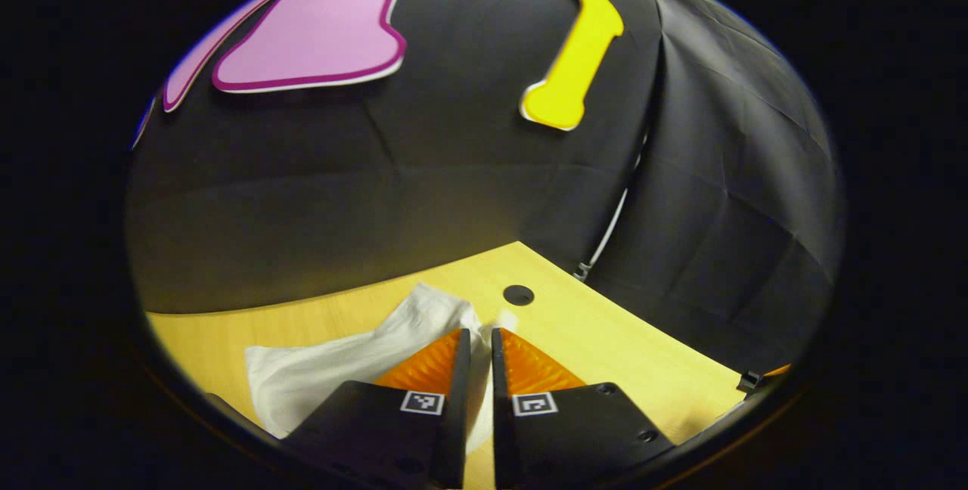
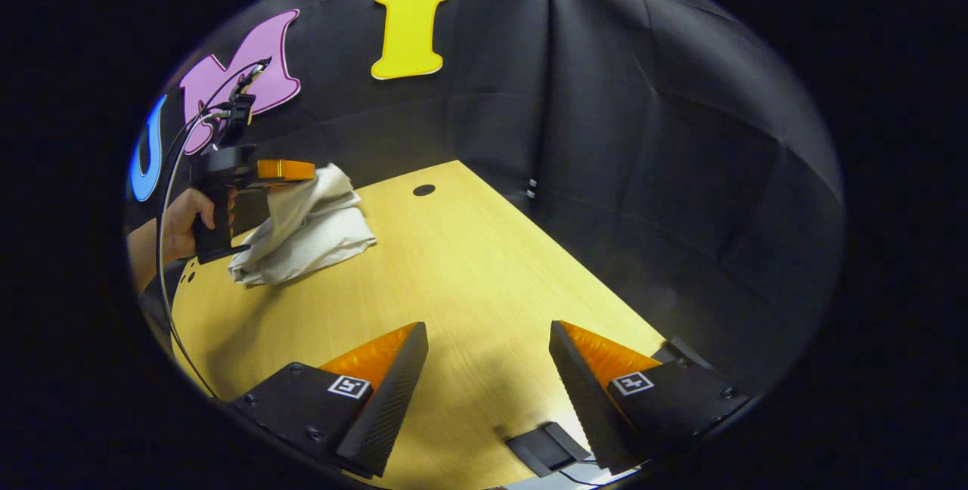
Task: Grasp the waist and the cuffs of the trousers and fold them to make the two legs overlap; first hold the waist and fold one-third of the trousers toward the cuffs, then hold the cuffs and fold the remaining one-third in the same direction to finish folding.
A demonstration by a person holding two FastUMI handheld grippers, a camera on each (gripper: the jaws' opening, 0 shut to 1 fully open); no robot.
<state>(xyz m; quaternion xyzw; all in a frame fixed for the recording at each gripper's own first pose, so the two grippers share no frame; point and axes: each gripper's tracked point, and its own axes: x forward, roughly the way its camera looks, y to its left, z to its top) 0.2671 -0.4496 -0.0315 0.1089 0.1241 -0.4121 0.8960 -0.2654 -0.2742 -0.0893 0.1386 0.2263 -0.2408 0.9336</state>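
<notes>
A recording booth, lab-like: black cloth walls (image 2: pixel 643 134) enclose a bare wooden desk (image 2: pixel 469 278) with a cable hole (image 2: pixel 423 190).

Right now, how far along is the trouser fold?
Early, or mid-fold at best. The trousers are bunched, one end lifted off the table, not yet a flat folded stack. In hand: the left tool is clamped on the cloth, seen in both views. The right tool is open over bare wood, holding nothing. Left: lay the cloth flat and make both third folds.
</notes>
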